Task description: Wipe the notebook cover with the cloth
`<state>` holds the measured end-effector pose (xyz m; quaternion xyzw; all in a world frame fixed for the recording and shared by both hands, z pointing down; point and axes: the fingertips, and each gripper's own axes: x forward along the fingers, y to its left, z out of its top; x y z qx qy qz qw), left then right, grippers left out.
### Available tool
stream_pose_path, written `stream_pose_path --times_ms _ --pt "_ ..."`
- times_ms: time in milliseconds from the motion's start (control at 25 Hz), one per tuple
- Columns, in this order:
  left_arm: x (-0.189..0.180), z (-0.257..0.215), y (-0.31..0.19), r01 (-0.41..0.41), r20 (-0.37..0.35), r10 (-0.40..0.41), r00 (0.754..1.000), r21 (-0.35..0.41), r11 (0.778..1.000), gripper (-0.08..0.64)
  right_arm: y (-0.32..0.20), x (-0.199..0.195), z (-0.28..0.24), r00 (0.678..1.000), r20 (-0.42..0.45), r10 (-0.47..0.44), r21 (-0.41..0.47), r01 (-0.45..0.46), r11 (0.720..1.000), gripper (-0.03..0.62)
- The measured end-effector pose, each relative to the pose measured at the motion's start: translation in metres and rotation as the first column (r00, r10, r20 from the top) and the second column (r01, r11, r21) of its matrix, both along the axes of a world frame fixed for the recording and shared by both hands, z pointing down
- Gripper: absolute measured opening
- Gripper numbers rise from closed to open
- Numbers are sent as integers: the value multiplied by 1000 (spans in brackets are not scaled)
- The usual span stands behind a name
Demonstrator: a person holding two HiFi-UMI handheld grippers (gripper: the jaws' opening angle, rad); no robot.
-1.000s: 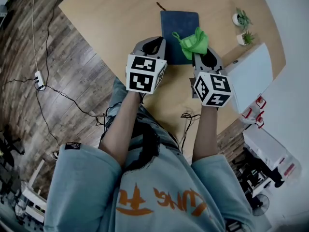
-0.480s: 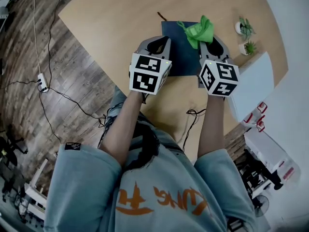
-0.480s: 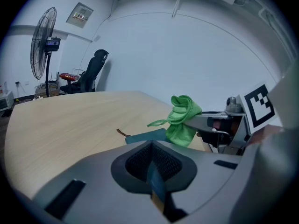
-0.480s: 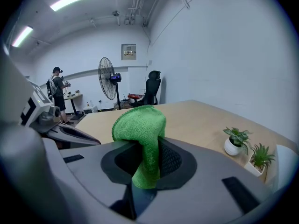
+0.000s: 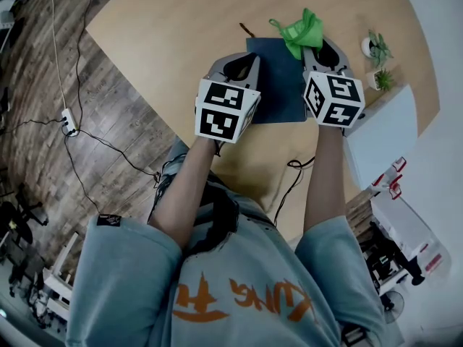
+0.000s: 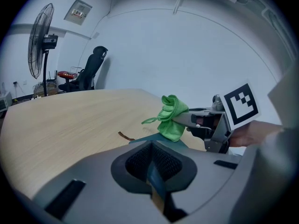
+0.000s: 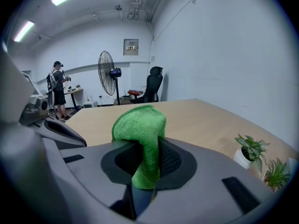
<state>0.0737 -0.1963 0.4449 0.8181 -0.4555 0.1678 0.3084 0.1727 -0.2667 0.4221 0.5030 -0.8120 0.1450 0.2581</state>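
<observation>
A dark blue notebook (image 5: pixel 278 82) lies flat on the wooden table (image 5: pixel 166 27). My left gripper (image 5: pixel 244 63) sits at its left edge, and in the left gripper view (image 6: pixel 153 174) it is shut on a thin strip of the notebook (image 6: pixel 140 139). My right gripper (image 5: pixel 320 48) is shut on a bunched green cloth (image 5: pixel 304 31) at the notebook's far right corner. The cloth (image 7: pixel 142 129) fills the jaws of my right gripper (image 7: pixel 147 171). From the left gripper view the cloth (image 6: pixel 170 118) hangs down onto the cover.
Two small potted plants (image 5: pixel 377 49) (image 5: pixel 383 79) stand at the table's right, next to a white box (image 5: pixel 380 132). A brown strap (image 5: pixel 246 29) trails from the notebook's far edge. A black cable (image 5: pixel 293 172) hangs at the near edge. A fan (image 7: pixel 106 66), a chair and a person stand beyond.
My right gripper has carried the cloth along the notebook's right side from its near part to its far corner. The left gripper has stayed at the left edge.
</observation>
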Motion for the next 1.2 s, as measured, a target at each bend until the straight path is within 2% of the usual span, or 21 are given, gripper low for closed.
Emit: stream_pose_path --times_ms 400,1200 --pt "-1 8 -7 -9 7 9 1000 -20 1000 15 3 2 30 1000 -27 -5 -52 4 999 66" --pt "22 12 6 -57 10 57 998 -31 998 15 30 10 32 999 -42 -19 -55 17 998 66"
